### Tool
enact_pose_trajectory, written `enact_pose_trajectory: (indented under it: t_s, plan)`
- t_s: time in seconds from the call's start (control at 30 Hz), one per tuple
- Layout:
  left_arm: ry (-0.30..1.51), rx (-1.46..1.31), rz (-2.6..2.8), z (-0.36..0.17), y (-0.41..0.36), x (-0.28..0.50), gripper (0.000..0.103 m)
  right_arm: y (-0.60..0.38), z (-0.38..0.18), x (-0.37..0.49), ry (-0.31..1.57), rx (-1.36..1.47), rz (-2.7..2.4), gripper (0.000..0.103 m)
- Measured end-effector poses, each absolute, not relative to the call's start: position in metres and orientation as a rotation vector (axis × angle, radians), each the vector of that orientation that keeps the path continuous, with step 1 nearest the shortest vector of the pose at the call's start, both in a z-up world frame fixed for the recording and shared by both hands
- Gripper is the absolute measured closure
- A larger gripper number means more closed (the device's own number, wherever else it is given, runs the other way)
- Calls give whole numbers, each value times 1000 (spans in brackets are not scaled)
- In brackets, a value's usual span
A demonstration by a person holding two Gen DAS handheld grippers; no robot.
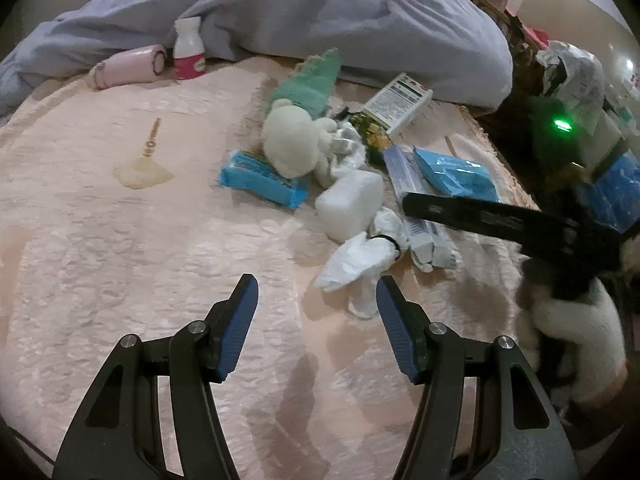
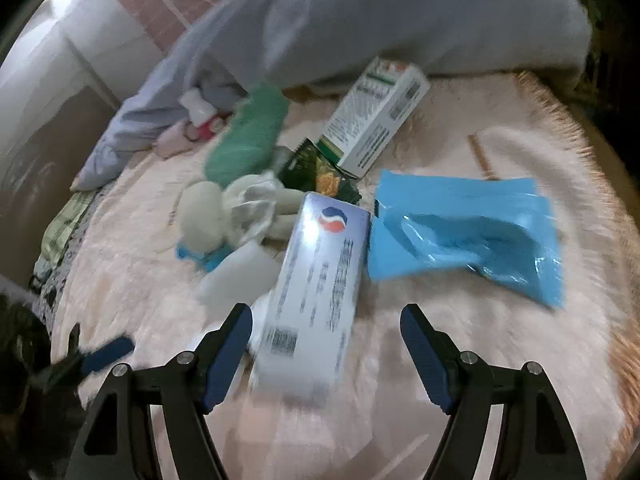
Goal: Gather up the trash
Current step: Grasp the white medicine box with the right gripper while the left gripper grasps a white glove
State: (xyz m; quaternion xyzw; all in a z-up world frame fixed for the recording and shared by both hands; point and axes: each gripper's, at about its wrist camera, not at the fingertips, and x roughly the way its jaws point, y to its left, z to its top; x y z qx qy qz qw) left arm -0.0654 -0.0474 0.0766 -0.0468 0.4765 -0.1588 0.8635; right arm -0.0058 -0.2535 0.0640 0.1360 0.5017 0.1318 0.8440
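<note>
Blue-padded fingers of the left gripper stand spread and hold nothing, low over the pink blanket. Crumpled white tissue lies just beyond its right finger. The right gripper is also spread wide, its jaws either side of the near end of a long white box, not pinching it. Right of the box lies a blue wrapper; behind the box, a plush toy and a green-and-white carton.
</note>
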Motion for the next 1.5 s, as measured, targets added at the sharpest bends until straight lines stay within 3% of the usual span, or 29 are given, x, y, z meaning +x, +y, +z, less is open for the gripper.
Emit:
enact_pose_trajectory:
  t_s: [0.03, 0.13, 0.4, 0.43, 0.47, 0.5, 0.6, 0.97, 1.5]
  plan:
    - [1000, -98, -341, 76, -49, -63, 43, -251, 57, 4, 1078, 290, 272, 31]
    - [996, -88, -364, 71, -59, -56, 43, -248, 51, 13, 1080, 296, 281, 57]
    - [1028, -44, -429, 51, -93, -35, 44, -276, 82, -39, 1026, 268, 304, 57]
    - [1041, -43, -429, 47, -95, -32, 47, -279, 84, -47, 1022, 259, 301, 57]
    - [1065, -62, -437, 41, -96, -29, 67, -283, 87, -58, 1021, 247, 296, 57]
    - [1087, -78, -445, 38, -97, -28, 80, -289, 89, -71, 1026, 234, 287, 57]
    - [1101, -127, -448, 39, -92, -31, 90, -300, 91, -94, 1042, 217, 270, 57]
    - [1001, -76, -472, 94, -96, -87, 92, -313, 85, -146, 1030, 249, 245, 57]
    - [898, 52, -472, 126, -140, -126, 92, -330, 109, -181, 963, 215, 185, 57]
